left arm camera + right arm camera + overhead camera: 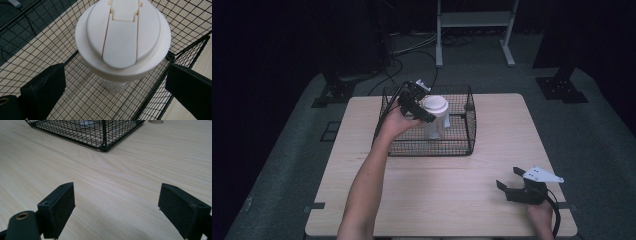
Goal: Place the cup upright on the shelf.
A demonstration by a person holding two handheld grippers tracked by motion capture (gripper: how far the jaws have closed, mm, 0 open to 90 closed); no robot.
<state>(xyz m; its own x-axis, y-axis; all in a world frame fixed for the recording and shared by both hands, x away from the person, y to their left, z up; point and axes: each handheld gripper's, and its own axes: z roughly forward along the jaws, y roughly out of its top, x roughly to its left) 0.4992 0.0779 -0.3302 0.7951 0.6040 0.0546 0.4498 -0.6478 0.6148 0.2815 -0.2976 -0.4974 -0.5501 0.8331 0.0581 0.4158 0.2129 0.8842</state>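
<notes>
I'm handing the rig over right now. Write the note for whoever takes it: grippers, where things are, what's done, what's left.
Left gripper: open, jaws either side of the white-lidded cup, not touching it.
Right gripper: open, holding nothing, low over the table at the near right.
Cup: upright inside the black wire basket.
Done: left gripper is at the cup.
Left: probably either close on it or pull away; I cannot tell which.
</notes>
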